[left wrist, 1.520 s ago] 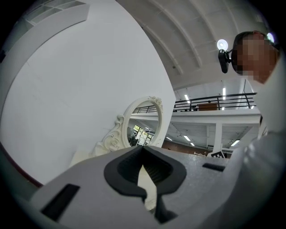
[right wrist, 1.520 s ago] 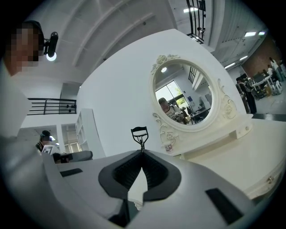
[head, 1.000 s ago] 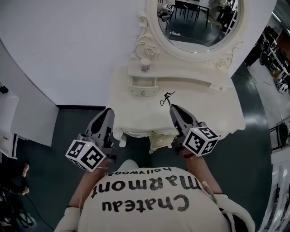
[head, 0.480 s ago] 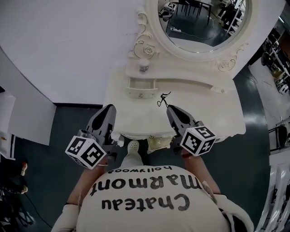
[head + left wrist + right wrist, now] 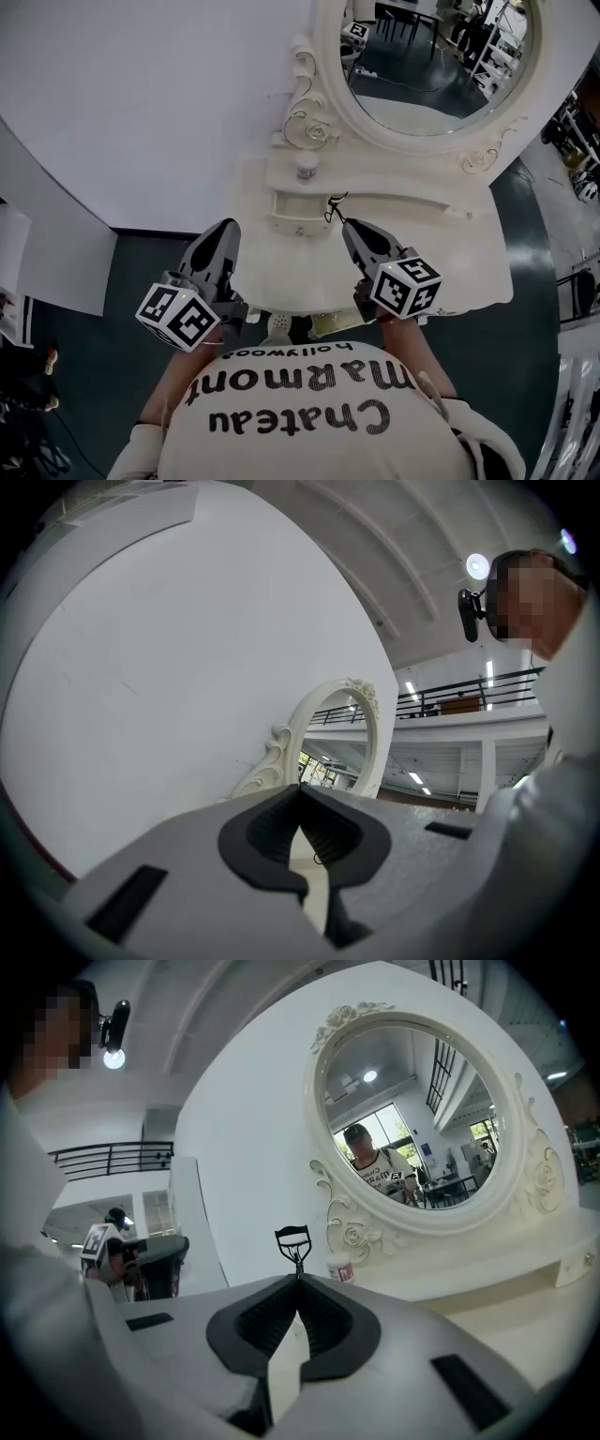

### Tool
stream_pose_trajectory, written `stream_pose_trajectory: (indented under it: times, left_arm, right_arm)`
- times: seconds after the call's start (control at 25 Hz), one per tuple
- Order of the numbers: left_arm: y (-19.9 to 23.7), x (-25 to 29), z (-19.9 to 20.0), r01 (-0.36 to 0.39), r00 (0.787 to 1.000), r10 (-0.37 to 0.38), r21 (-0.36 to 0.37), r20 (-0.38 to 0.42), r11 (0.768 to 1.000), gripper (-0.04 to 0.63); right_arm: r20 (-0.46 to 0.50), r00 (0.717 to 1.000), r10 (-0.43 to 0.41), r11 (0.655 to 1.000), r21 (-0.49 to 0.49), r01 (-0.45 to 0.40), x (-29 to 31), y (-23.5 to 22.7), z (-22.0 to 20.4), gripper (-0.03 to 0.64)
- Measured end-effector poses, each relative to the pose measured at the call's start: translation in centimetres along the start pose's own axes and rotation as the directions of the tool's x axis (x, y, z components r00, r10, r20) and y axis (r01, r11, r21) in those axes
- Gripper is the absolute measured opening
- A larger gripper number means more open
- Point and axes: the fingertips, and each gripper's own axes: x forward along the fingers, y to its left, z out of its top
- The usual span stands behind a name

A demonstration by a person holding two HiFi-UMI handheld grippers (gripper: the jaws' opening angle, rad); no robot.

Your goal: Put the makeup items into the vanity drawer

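A thin black eyelash curler point(image 5: 333, 206) sticks out of my right gripper point(image 5: 349, 226), which is shut on its handle. In the right gripper view the eyelash curler point(image 5: 293, 1240) stands upright from the closed jaws of the right gripper point(image 5: 298, 1282). It hovers just right of the small knobbed drawer point(image 5: 299, 224) under the cream vanity's point(image 5: 441, 253) shelf. My left gripper point(image 5: 227, 230) is shut and holds nothing, at the vanity's left front edge. In the left gripper view the left gripper point(image 5: 300, 792) points up at the mirror point(image 5: 344, 735).
A small white jar point(image 5: 307, 168) stands on the shelf above the drawer; the jar point(image 5: 339, 1267) also shows in the right gripper view. The oval mirror point(image 5: 436, 66) rises behind. White curved wall point(image 5: 141, 103) at left, dark floor point(image 5: 544, 234) at right.
The person has come closer to the vanity. My right gripper has carried the eyelash curler forward, up to the small drawer. The left gripper stays shut at the left edge.
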Motion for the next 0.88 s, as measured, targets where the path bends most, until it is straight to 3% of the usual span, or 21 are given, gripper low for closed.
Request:
stream_pose_trajectory:
  times: [0.36,0.64,0.88]
  left_arm:
    - [4.1,0.8,0.9,-0.060,0.998,0.060,-0.015,-0.001,0.998,0.008]
    - [6.8,0.5,1.1,-0.110,0.994,0.110,-0.047,0.000,0.993,0.008]
    - [8.2,2.0,1.3,-0.101,0.995,0.101,-0.065,-0.008,0.993,0.008]
  right_arm:
    - [-0.103,0.995,0.010,1.000,-0.011,-0.011,4.7,-1.9,-1.4,0.031]
    - [-0.207,0.978,0.002,0.994,-0.107,-0.025,7.5,-2.4,-3.5,0.031]
    - [-0.252,0.967,0.041,0.998,-0.031,-0.050,9.2,-2.3,-4.6,0.031]
